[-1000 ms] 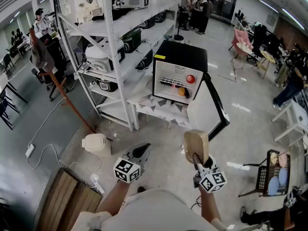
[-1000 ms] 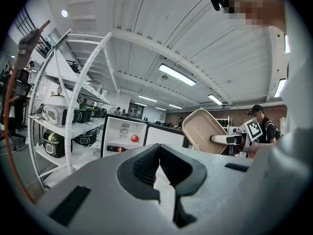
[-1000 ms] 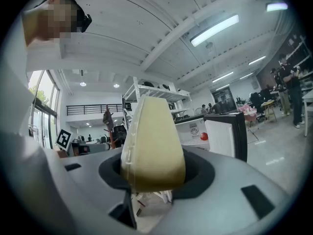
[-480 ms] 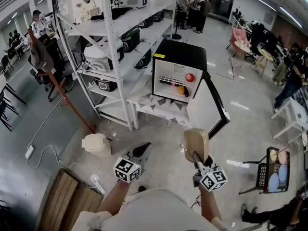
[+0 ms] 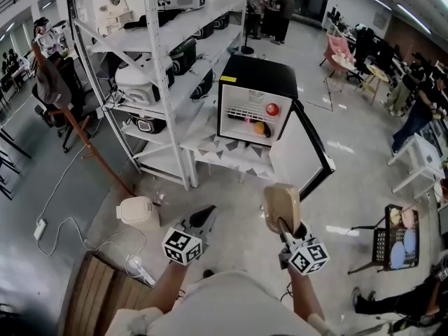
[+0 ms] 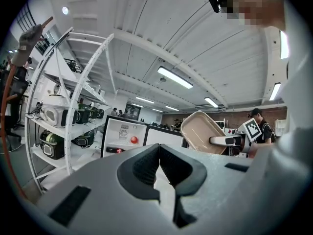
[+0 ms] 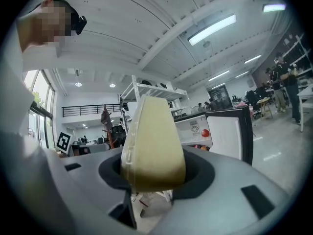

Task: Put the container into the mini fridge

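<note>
Glossy grey floor, open workshop — right gripper clamps the beige container; mini fridge well ahead, door swung open; left gripper closed, empty — shelving rack ahead to its left

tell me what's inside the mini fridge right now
Past its open door, the mini fridge shows a red round item at the level of the wire shelf and an orange item lower down. The fridge's top hides the deeper interior.

Nothing legible anywhere, honestly.
Yellow sticker at the mini fridge's 11 o'clock corner: print too tiny to read.
</note>
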The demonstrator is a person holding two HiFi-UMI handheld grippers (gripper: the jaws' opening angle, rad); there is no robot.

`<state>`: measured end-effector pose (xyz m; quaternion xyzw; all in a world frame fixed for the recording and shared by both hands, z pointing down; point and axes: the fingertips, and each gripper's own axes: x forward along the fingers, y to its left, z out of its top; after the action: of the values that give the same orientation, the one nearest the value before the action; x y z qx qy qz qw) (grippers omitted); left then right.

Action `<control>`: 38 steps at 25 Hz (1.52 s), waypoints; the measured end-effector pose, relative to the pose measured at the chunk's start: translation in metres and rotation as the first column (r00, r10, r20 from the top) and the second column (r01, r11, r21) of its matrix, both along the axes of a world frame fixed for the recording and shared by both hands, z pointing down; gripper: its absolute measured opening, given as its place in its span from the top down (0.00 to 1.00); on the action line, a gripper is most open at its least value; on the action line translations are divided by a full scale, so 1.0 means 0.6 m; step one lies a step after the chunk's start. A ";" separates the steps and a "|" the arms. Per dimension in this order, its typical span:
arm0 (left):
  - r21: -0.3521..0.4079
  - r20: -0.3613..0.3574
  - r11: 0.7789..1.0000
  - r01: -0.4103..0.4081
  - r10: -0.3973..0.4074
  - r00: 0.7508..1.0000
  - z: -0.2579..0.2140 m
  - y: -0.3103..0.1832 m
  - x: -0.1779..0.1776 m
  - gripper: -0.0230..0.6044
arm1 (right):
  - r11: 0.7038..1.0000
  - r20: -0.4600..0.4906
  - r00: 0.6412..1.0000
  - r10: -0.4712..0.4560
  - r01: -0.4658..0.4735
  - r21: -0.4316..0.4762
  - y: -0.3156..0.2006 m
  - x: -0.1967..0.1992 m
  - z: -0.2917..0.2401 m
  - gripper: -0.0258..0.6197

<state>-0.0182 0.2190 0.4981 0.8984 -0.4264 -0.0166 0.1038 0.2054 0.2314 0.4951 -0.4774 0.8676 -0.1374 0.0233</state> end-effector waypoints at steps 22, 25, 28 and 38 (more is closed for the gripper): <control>0.001 -0.010 0.999 -0.038 0.038 0.999 0.021 -0.031 -0.058 0.96 | 0.999 -0.062 0.997 0.034 -0.034 0.004 -0.016 -0.062 0.001 0.66; -0.008 -0.004 0.999 -0.037 0.037 0.999 0.030 -0.051 -0.052 0.96 | 1.000 -0.062 0.998 0.025 -0.025 -0.004 -0.037 -0.063 0.011 0.66; -0.020 0.001 0.999 -0.036 0.036 0.999 0.036 -0.073 -0.041 0.96 | 1.000 -0.049 0.999 0.024 -0.025 -0.014 -0.060 -0.056 0.020 0.66; -0.037 0.031 0.998 -0.040 0.041 0.999 0.049 -0.185 -0.002 0.96 | 0.999 -0.049 0.998 0.027 -0.029 -0.042 -0.172 -0.029 0.046 0.66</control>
<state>-0.0191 0.1082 0.5273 0.9050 -0.4098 0.0075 0.1139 0.1881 0.1280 0.5230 -0.4930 0.8580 -0.1441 -0.0060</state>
